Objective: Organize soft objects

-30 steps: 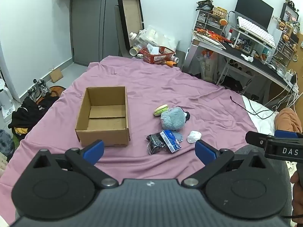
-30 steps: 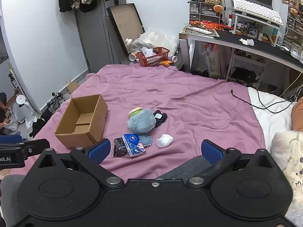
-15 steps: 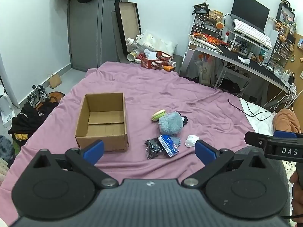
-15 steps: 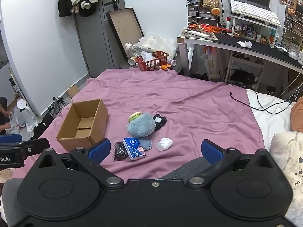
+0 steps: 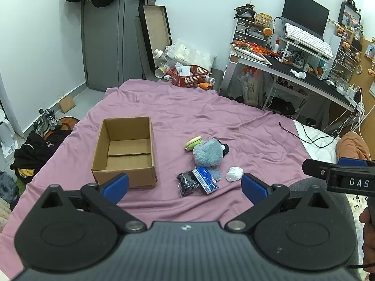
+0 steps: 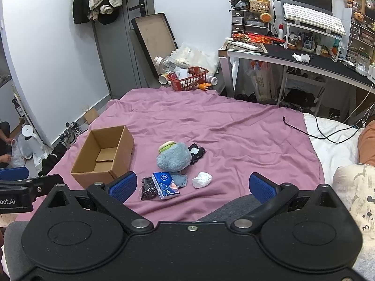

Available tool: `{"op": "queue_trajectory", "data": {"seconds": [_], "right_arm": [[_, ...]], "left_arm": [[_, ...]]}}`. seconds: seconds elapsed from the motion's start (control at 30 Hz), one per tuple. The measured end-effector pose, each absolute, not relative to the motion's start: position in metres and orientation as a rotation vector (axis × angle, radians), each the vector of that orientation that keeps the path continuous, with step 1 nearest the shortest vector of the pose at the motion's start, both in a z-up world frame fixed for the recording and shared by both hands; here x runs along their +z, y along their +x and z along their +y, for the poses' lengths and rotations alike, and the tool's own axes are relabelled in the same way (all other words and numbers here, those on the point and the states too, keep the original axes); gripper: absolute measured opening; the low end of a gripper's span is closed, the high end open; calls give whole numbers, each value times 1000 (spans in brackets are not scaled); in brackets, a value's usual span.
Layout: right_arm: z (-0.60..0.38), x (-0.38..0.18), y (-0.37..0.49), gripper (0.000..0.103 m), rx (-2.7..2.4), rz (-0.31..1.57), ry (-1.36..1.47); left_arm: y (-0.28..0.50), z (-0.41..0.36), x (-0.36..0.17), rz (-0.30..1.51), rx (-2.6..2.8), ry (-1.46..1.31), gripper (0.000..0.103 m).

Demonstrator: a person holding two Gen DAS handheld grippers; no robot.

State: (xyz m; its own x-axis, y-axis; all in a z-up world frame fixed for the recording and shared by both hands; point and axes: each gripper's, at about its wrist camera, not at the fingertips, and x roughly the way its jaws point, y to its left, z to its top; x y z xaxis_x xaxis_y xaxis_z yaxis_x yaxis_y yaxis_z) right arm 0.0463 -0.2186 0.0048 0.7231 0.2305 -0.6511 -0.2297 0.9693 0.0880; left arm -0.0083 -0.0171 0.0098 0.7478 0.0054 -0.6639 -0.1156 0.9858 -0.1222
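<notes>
Sitting mid-bed on the purple sheet (image 5: pixel 211 107): a loose cluster of soft items, none in the cardboard box (image 5: pixel 125 151) yet. Blue-grey plush toy (image 5: pixel 207 153) in the middle, with a small burger-shaped toy (image 5: pixel 193 142) touching its far-left side and a black lacy cloth (image 5: pixel 225 148) tucked against its right. Nearer the cameras: blue tissue pack (image 5: pixel 205 179) lying over a bit of blue-grey fabric (image 5: pixel 214 174), black mesh pouch (image 5: pixel 186 183) touching the pack's left edge, crumpled white wad (image 5: pixel 234 173) just right of the pack, apart from it. Box to the left of the cluster, upright, open-topped, nothing visible inside. Left gripper (image 5: pixel 185 185) held low over the near edge of the bed, blue pads spread wide, nothing between them; cluster framed in the gap. Right gripper (image 6: pixel 192 186) likewise spread wide and empty, pointing at the same cluster, box at its left pad. Each gripper visible at the edge of the other's view, well apart. Black cable (image 5: pixel 302 133) trailing across the sheet on the right toward a white cover (image 6: pixel 335 145). Past the foot of the bed: red basket (image 5: pixel 188 76) on the floor, cluttered desk (image 5: pixel 293 70) with keyboard (image 5: pixel 308 39) and monitor (image 5: pixel 304 11), grey door (image 5: pixel 103 44) with clothes hanging at the top.
</notes>
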Motion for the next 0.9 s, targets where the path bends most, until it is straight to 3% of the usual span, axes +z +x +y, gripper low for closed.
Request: {"op": "queue_trajectory", "data": {"seconds": [0.9], "right_arm": [[-217,4,45,103,250,710,-22]], "left_arm": [[-14,-12,13,711,66,-164,101]]}}
